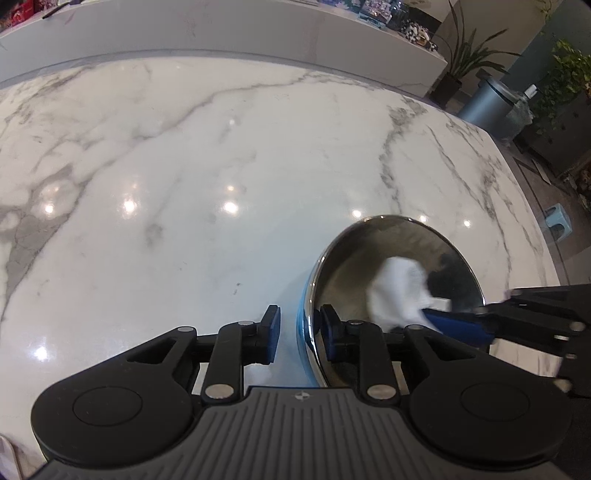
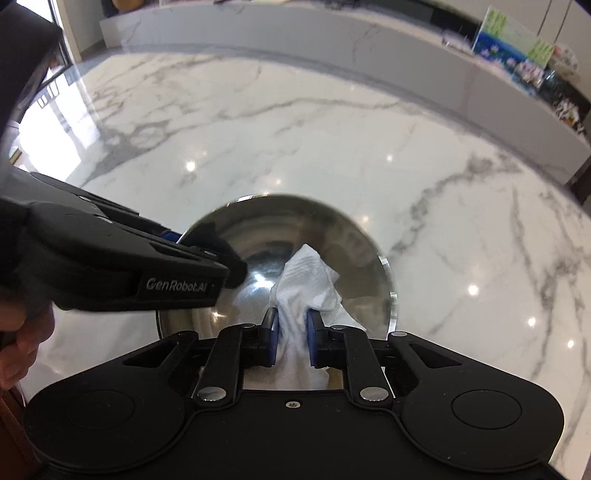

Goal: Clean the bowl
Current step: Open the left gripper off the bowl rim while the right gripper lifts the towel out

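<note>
A steel bowl [image 1: 343, 266] [image 2: 332, 236] with a blue outside stands on the white marble table [image 1: 221, 147] [image 2: 295, 129]. My left gripper [image 1: 300, 332] [image 2: 201, 251] straddles the bowl's near-left rim, one pad outside and one inside. A strip of table shows between the outer pad and the bowl wall, so the jaws are slightly open. A crumpled white cloth [image 1: 399, 288] [image 2: 306, 280] lies inside the bowl. My right gripper [image 2: 291, 328] [image 1: 432, 314] reaches in from the right side and is shut on the cloth's near end.
A raised marble ledge [image 1: 221, 29] [image 2: 332, 44] runs along the far side of the table, with picture cards [image 2: 509, 55] on it. Beyond the right table edge are a grey bin [image 1: 487, 107], potted plants [image 1: 461, 55] and a small blue stool [image 1: 557, 218]. A person's hand [image 2: 18, 350] holds the left gripper.
</note>
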The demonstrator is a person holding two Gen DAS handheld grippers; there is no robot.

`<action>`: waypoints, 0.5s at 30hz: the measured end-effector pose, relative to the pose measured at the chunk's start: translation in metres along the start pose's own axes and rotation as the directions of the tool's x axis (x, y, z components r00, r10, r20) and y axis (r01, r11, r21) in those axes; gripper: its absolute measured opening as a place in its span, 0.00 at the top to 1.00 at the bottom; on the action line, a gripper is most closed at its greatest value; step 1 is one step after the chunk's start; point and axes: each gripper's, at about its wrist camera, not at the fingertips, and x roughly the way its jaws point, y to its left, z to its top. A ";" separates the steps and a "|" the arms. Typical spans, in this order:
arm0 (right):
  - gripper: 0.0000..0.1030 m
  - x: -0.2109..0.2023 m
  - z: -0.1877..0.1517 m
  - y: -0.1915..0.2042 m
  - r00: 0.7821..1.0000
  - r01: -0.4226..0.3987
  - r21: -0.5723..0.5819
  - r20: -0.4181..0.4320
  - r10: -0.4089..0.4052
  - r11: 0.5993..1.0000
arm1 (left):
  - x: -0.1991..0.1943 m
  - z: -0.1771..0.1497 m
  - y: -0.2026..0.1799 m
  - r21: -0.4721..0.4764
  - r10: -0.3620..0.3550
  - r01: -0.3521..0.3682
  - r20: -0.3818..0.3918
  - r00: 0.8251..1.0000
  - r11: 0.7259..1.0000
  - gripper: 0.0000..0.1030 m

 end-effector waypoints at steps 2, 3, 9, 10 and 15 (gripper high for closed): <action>0.87 -0.016 0.000 -0.007 0.998 0.011 0.025 0.056 -0.012 1.000 | 0.000 0.000 -0.001 -0.001 0.010 -0.010 0.003 1.000 1.000 0.75; 0.87 -0.024 -0.001 -0.010 0.996 0.018 0.036 0.081 -0.021 0.999 | 0.000 0.001 -0.001 -0.001 0.014 -0.014 0.004 1.000 1.000 0.74; 0.87 -0.061 -0.016 -0.039 0.966 0.106 0.137 0.220 -0.135 0.985 | -0.010 0.000 -0.003 -0.009 0.045 -0.044 0.060 0.997 0.999 0.63; 0.87 -0.062 -0.021 -0.044 0.960 0.119 0.163 0.231 -0.155 0.979 | -0.014 -0.001 -0.004 -0.012 0.048 -0.047 0.081 0.996 0.999 0.58; 0.87 -0.037 -0.050 -0.066 0.956 0.140 0.275 0.211 -0.202 0.951 | -0.021 -0.007 -0.009 -0.003 0.071 -0.072 0.133 0.988 0.997 0.56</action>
